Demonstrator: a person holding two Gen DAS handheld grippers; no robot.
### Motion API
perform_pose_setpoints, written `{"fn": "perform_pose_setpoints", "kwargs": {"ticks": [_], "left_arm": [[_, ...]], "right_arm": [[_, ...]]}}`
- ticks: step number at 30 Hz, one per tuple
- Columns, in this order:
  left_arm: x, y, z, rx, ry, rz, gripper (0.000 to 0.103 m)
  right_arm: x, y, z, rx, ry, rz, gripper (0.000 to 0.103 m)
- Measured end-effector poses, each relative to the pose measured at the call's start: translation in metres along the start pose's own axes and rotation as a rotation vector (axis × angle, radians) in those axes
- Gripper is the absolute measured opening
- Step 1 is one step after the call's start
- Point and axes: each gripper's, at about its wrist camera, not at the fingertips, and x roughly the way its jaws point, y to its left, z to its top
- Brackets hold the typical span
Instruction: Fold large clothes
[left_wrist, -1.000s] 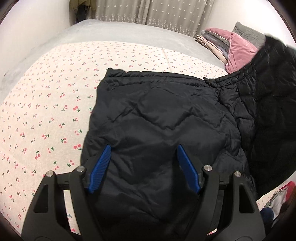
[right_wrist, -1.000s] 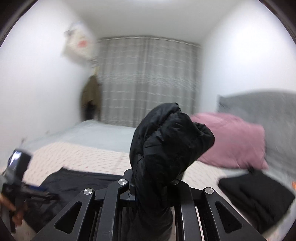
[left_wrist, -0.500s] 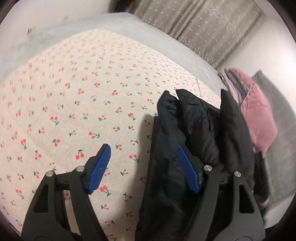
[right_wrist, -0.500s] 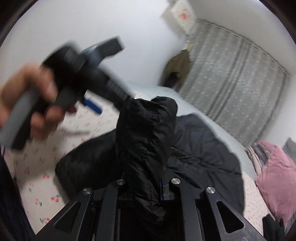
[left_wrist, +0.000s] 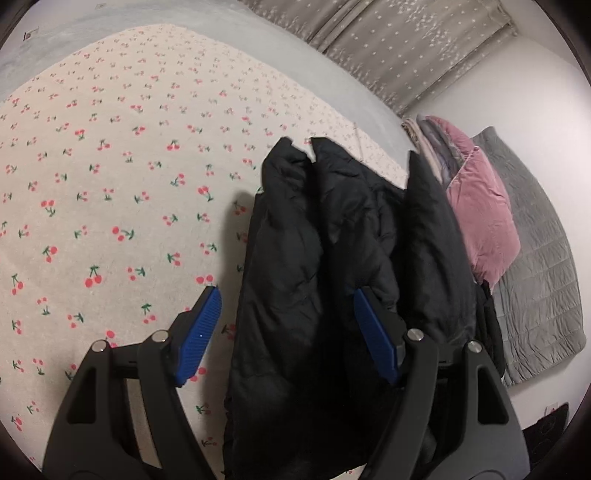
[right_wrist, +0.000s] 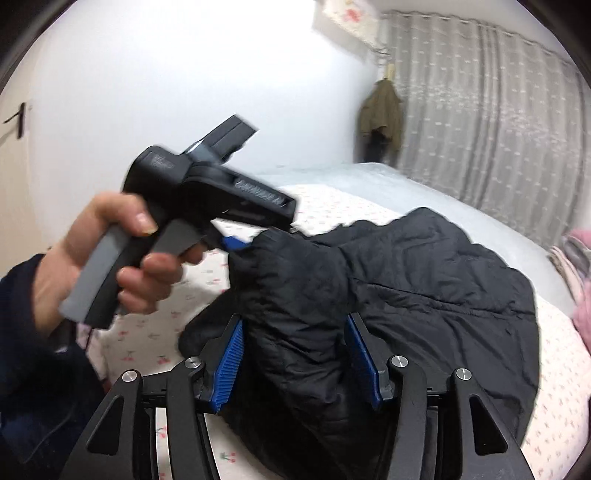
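— Now, which step? And where lying, the black padded jacket (right_wrist: 424, 295)?

— Lying on the bed (left_wrist: 110, 166), on the cherry-print sheet, one part folded over the body. Seems mid-fold. Right gripper (right_wrist: 297, 363) spread, a bunched sleeve between the pads but not pinched, as far as visible. Left gripper (left_wrist: 286, 336) also spread wide, above the jacket's near edge, holding nothing.

— Next move?

— Probably pressing flat the folded part, then taking a fresh edge for the second fold.

— In the way, anything?

— Pink pillow (left_wrist: 480, 221) and grey blanket (left_wrist: 535, 295) just beyond the jacket; curtain (right_wrist: 498, 110) further behind. Puffy filling likely to spring back open.
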Motion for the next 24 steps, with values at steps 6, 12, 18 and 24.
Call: {"fn": "perform_pose_setpoints", "kwargs": {"ticks": [6,12,18,24], "left_arm": [[0.000,0.013,0.003,-0.075,-0.002,-0.040,0.075],[0.005,0.026,0.002,-0.138,0.020,-0.043,0.075],[-0.010,0.036,0.004,-0.200,-0.025,-0.111,0.075],[-0.026,0.016,0.002,-0.099,-0.113,-0.039,0.075]], "right_arm": [[0.003,0.028,-0.010,-0.068,-0.045,-0.038,0.010],[0.004,0.057,-0.012,-0.149,-0.082,-0.028,0.010],[0.045,0.055,-0.036,-0.153,0.062,0.042,0.010],[0.042,0.029,-0.034,-0.003,0.096,0.164,0.016]]}}
